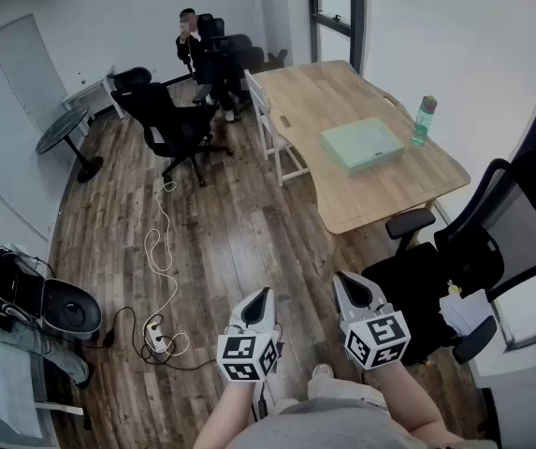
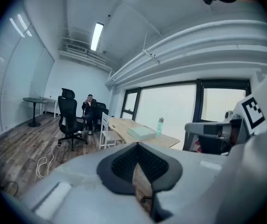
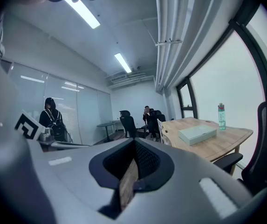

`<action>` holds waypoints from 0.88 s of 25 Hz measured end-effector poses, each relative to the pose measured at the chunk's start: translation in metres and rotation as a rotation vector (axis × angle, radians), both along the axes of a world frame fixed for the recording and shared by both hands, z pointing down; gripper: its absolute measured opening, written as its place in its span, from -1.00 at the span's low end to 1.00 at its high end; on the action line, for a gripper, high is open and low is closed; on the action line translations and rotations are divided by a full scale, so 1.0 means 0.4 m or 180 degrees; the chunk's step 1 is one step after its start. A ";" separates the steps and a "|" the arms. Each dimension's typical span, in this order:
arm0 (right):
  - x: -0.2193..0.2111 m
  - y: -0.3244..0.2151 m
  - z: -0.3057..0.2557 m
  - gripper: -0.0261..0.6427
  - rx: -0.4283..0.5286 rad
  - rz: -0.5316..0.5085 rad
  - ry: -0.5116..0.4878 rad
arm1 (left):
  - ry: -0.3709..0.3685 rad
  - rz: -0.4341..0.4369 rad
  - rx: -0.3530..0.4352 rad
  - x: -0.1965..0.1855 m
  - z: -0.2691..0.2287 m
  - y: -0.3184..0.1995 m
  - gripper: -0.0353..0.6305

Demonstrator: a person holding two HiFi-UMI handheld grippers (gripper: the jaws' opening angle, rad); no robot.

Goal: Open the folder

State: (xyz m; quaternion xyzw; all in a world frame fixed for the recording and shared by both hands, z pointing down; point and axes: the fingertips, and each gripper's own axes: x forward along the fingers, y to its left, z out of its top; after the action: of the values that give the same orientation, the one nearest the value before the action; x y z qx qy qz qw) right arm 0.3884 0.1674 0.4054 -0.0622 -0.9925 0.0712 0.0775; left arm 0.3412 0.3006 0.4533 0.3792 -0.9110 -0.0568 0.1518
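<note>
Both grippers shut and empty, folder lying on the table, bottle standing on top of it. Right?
No: the bottle stands on the table beside the folder, not on it, as the head view shows. The rest holds.

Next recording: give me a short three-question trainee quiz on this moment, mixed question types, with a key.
1. True or false: the folder lies closed on the wooden table, out of reach of both grippers.
2. What stands on the table beside the folder? A) a green bottle B) a mug C) a lamp
3. Fill in: the fingers of the left gripper and of the right gripper are both ____, with nothing held between them.

Key: 1 true; 2 A; 3 shut
</note>
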 end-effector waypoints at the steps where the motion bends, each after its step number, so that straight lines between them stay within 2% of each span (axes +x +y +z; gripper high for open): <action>1: 0.009 0.007 0.009 -0.93 0.0002 -0.0022 0.0019 | 0.0002 0.0000 0.0005 0.009 0.000 0.004 -0.88; 15: 0.018 -0.047 0.022 -0.93 0.0034 -0.0204 0.0024 | 0.0003 -0.0199 0.0131 0.007 -0.018 -0.031 -0.88; 22: 0.008 -0.091 0.025 -0.92 -0.0076 -0.0336 -0.0038 | 0.0032 -0.0244 0.0163 0.020 -0.001 -0.084 -0.88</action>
State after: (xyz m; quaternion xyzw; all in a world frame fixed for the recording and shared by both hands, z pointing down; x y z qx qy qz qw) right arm 0.3916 0.1310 0.4153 -0.1158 -0.9874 0.0785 0.0745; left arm 0.3490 0.2672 0.4529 0.3476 -0.9223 -0.0878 0.1443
